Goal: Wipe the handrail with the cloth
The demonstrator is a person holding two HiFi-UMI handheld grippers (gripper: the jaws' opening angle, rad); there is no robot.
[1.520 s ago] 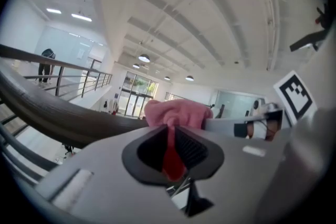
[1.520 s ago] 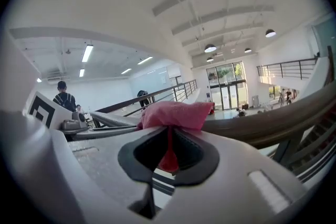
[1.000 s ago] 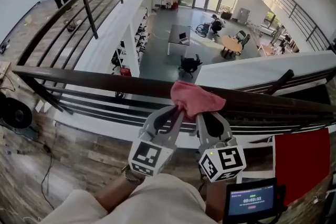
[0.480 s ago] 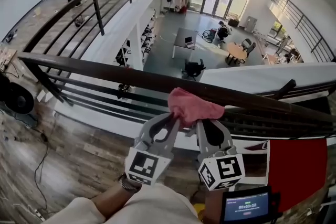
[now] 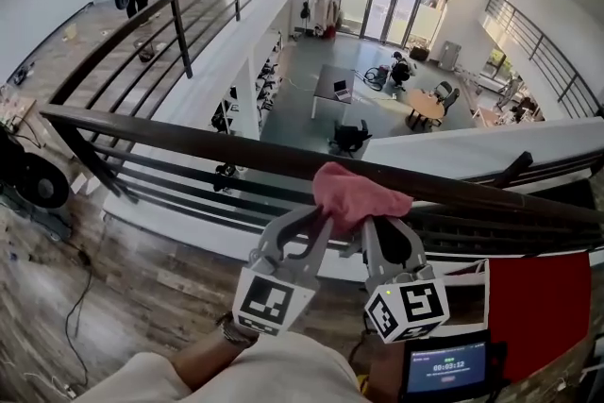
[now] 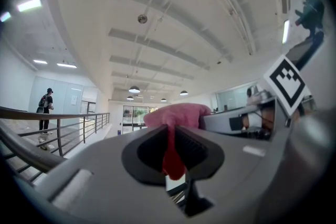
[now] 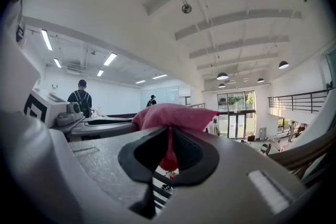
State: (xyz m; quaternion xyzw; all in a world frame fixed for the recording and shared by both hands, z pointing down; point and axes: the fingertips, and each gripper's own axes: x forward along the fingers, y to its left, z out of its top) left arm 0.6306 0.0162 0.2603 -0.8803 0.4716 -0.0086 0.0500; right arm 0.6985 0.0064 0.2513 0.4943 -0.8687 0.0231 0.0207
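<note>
Mid-wipe: left gripper (image 5: 319, 216) and right gripper (image 5: 374, 224) both pinch crumpled pink cloth (image 5: 357, 193), seemingly pressed on dark wooden handrail (image 5: 189, 139), frame centre; next, slide along it with steady pressure

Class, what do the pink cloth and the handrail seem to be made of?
The pink cloth: soft fabric, perhaps microfibre, matte; it bunches and folds. The handrail: probably dark-stained wood or coated metal; a faint sheen runs along its smooth top.
</note>
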